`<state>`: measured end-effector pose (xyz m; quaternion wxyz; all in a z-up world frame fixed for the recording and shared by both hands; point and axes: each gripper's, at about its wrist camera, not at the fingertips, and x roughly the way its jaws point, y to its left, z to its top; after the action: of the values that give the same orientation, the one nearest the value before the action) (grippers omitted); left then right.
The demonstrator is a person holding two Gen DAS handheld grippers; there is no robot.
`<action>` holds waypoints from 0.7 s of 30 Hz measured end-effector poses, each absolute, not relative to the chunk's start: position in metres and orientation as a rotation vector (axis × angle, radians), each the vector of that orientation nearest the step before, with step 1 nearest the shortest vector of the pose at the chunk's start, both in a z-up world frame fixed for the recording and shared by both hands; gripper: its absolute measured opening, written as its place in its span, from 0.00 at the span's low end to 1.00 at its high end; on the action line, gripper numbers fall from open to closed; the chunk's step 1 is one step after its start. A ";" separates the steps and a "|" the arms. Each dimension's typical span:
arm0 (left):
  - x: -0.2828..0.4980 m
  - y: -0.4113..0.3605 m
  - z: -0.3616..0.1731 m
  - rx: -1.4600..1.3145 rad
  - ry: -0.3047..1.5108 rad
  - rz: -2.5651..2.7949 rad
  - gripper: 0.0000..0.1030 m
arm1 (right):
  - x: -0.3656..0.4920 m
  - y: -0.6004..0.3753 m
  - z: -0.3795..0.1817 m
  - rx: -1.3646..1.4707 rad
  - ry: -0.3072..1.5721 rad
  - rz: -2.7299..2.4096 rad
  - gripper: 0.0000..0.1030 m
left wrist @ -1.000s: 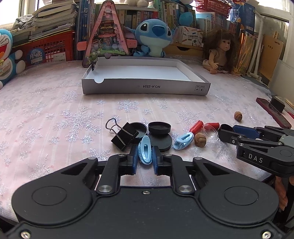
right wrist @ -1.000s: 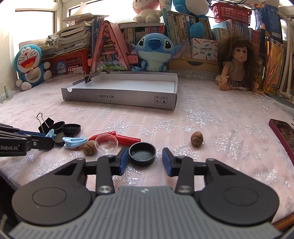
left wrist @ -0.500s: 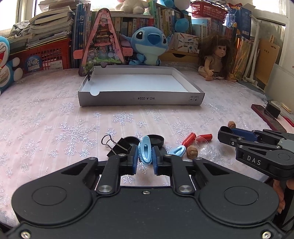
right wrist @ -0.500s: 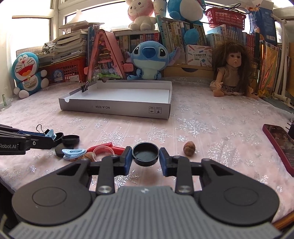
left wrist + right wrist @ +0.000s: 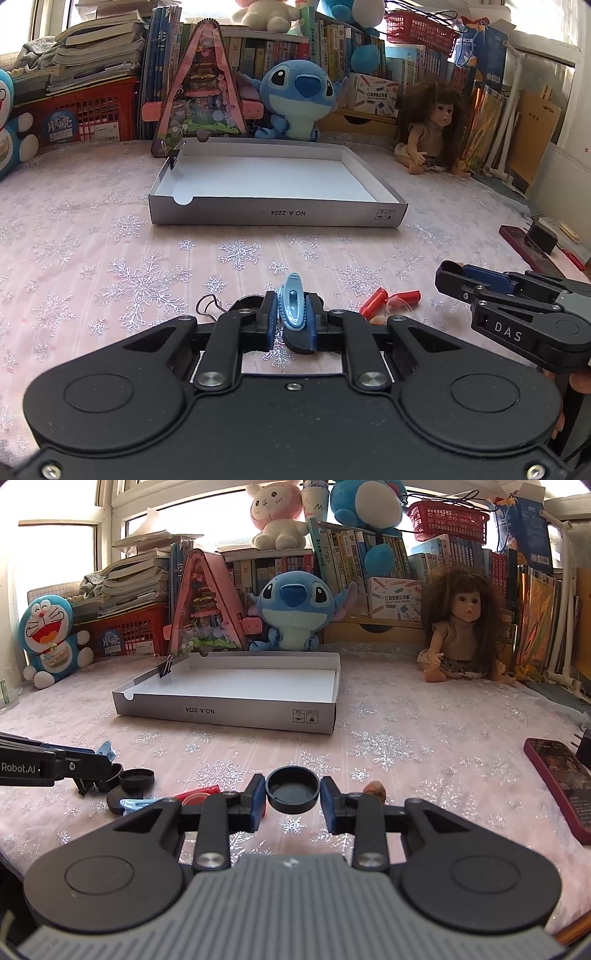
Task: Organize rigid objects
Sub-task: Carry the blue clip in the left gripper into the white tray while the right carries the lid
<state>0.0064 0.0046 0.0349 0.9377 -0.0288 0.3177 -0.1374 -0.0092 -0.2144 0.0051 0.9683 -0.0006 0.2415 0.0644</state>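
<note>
left claw (image 5: 291, 317) pinches blue clip (image 5: 292, 306); right claw (image 5: 293, 794) clamps black cap (image 5: 293, 789).

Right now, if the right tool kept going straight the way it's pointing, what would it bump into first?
Probably the pink snowflake tablecloth just short of the white cardboard tray; the right tool, shut on a black cap, points slightly downward. Depth is unclear.

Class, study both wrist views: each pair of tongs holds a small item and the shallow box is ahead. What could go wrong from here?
1. The right tongs pinch the round black cap only by its rim; it may slip or pop out.
2. The blue clip stands narrow in the left tongs and might twist when released.
3. The shallow box has a low wall, so a dropped item may bounce out.
</note>
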 end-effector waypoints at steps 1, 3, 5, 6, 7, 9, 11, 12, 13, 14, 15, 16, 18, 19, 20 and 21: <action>0.007 0.004 0.035 -0.059 0.647 -0.282 0.15 | -0.009 -0.214 0.006 0.000 0.488 0.130 0.36; 0.009 0.004 0.036 -0.057 0.644 -0.282 0.15 | -0.007 -0.214 0.006 -0.001 0.487 0.131 0.36; 0.011 0.004 0.037 -0.056 0.642 -0.282 0.15 | -0.007 -0.214 0.006 -0.001 0.488 0.131 0.36; 0.013 0.004 0.038 -0.056 0.641 -0.282 0.15 | -0.007 -0.214 0.006 -0.001 0.488 0.131 0.36; 0.014 0.004 0.039 -0.056 0.638 -0.281 0.15 | -0.006 -0.213 0.006 0.000 0.489 0.131 0.36; 0.017 0.004 0.041 -0.053 0.631 -0.278 0.15 | -0.004 -0.213 0.006 0.001 0.490 0.132 0.36; 0.019 0.004 0.042 -0.047 0.626 -0.273 0.15 | -0.002 -0.212 0.007 0.004 0.492 0.132 0.36; 0.021 0.005 0.043 -0.045 0.626 -0.271 0.15 | -0.001 -0.211 0.007 0.004 0.493 0.133 0.36; 0.022 0.005 0.043 -0.046 0.626 -0.270 0.15 | 0.000 -0.211 0.007 0.006 0.494 0.133 0.36; 0.022 0.005 0.043 -0.046 0.626 -0.270 0.15 | 0.001 -0.210 0.008 0.006 0.494 0.133 0.36; 0.023 0.005 0.043 -0.046 0.626 -0.270 0.15 | 0.001 -0.210 0.008 0.005 0.494 0.134 0.36; 0.023 0.005 0.043 -0.045 0.626 -0.270 0.15 | 0.002 -0.209 0.008 0.003 0.492 0.134 0.36; 0.024 0.005 0.043 -0.044 0.627 -0.270 0.15 | 0.003 -0.208 0.010 0.000 0.489 0.133 0.36; 0.024 0.005 0.044 -0.045 0.626 -0.271 0.15 | 0.004 -0.207 0.011 -0.002 0.488 0.133 0.36; 0.025 0.006 0.045 -0.046 0.624 -0.270 0.15 | 0.005 -0.207 0.012 -0.003 0.486 0.133 0.36; 0.027 0.007 0.046 -0.048 0.620 -0.267 0.14 | 0.006 -0.207 0.013 -0.004 0.484 0.132 0.36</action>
<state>0.0265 0.0072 0.0464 0.9433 -0.0236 0.3040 -0.1311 0.0059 -0.2071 0.0131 0.9687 -0.0022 0.2395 0.0656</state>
